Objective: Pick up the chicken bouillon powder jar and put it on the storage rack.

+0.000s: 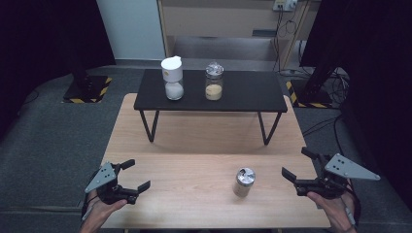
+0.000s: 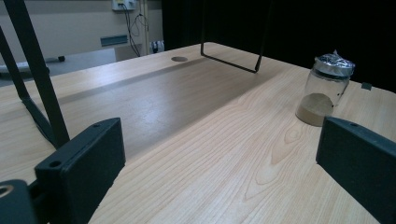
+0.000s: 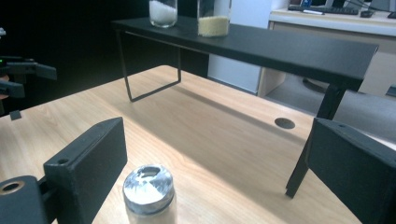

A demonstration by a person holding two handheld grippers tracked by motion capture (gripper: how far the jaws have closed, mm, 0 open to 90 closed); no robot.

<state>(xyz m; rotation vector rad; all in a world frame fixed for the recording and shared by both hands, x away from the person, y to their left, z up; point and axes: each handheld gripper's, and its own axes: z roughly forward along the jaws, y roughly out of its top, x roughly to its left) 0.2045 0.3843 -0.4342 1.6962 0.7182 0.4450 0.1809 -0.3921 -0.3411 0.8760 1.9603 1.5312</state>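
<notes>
jar (image 1: 244,182) | upright on table (image 1: 194,141) | just left of right gripper (image 1: 297,175) fingers

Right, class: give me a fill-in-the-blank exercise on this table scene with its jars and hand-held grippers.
1. The jars standing on the black shelf number ____.
2. The jar with the foil lid stands on the ____ table.
3. That jar stands nearer the ____ hand-held gripper.
4. Both the left hand-held gripper and the right hand-held gripper have jaws that are ____.

Missing words: two; wooden; right; open
</notes>
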